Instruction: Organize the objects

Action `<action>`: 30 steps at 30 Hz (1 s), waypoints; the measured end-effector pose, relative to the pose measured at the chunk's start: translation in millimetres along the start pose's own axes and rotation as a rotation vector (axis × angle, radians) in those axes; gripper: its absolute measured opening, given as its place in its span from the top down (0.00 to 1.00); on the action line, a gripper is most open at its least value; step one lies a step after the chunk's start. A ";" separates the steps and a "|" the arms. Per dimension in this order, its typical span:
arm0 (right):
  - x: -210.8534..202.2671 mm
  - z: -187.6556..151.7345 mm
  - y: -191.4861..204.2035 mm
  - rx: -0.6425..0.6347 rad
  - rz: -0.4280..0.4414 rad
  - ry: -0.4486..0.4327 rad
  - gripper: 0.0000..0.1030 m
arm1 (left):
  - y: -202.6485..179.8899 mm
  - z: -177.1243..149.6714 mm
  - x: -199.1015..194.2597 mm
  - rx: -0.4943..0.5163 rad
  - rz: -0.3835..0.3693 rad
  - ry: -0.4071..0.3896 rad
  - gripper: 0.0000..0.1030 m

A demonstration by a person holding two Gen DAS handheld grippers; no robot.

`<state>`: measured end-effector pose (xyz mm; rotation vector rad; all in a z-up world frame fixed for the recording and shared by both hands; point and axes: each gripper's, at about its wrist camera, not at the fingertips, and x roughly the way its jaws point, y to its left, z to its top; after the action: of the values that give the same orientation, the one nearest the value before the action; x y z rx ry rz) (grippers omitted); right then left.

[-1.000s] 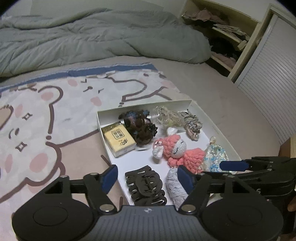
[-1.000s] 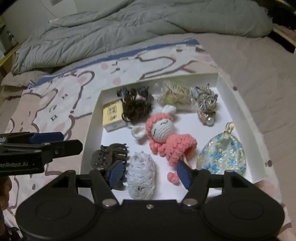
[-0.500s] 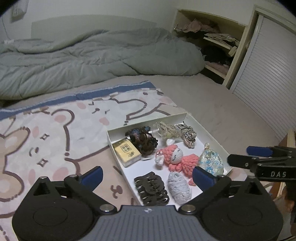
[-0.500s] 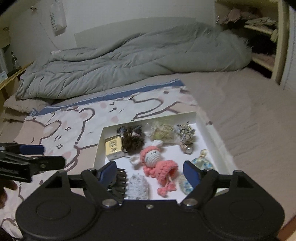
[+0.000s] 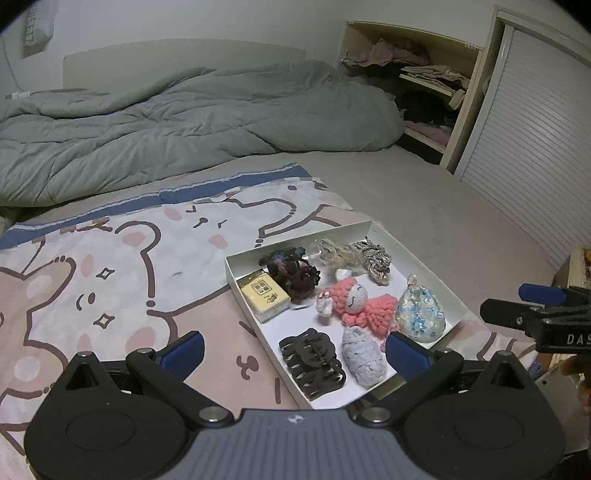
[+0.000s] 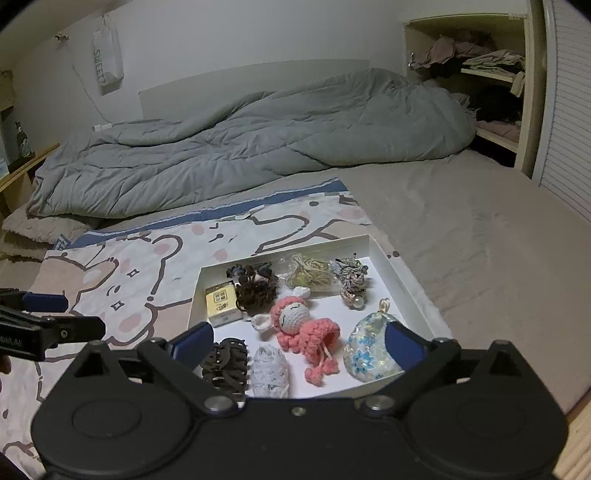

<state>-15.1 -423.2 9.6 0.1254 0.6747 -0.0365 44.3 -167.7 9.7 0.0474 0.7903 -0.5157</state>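
Low in both frames, the white tray [image 6: 402, 284] holds every small item; left gripper [image 5: 295, 350] spread wide and empty, right gripper [image 6: 299, 341] opening, empty; sorting looks finished.

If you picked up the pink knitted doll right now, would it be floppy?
Probably. The pink doll looks crocheted from soft yarn, so it should squash and bend. Its dangling pom-pom strings would likely swing. It looks light, and unlikely to roll in the white box.

I see a dim bedroom with a white wall [image 6: 258, 33], a big bed [image 6: 480, 236], a rumpled grey quilt [image 6: 258, 147], a bear blanket [image 5: 110, 266], and messy shelves [image 5: 424, 74] beside a slatted door [image 5: 532, 147].
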 end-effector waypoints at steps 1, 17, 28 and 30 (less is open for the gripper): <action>-1.4 -2.0 0.7 0.002 -0.001 -0.002 0.02 | -0.1 -1.5 -0.7 0.003 0.005 -0.003 0.00; -8.3 -22.7 11.4 -0.031 -0.092 0.002 0.02 | 1.4 -12.5 -6.1 0.023 0.072 -0.045 0.00; -5.3 -20.8 14.6 -0.027 -0.094 0.011 0.02 | 4.1 -17.7 0.4 0.023 0.100 -0.016 0.00; -5.2 -20.7 13.8 -0.021 -0.098 0.012 0.02 | 4.1 -18.2 1.3 0.022 0.098 -0.010 0.00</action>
<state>-31.0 -406.9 -1.7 0.0721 0.6926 -0.1227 34.8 -160.5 -4.7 0.1036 0.7681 -0.4314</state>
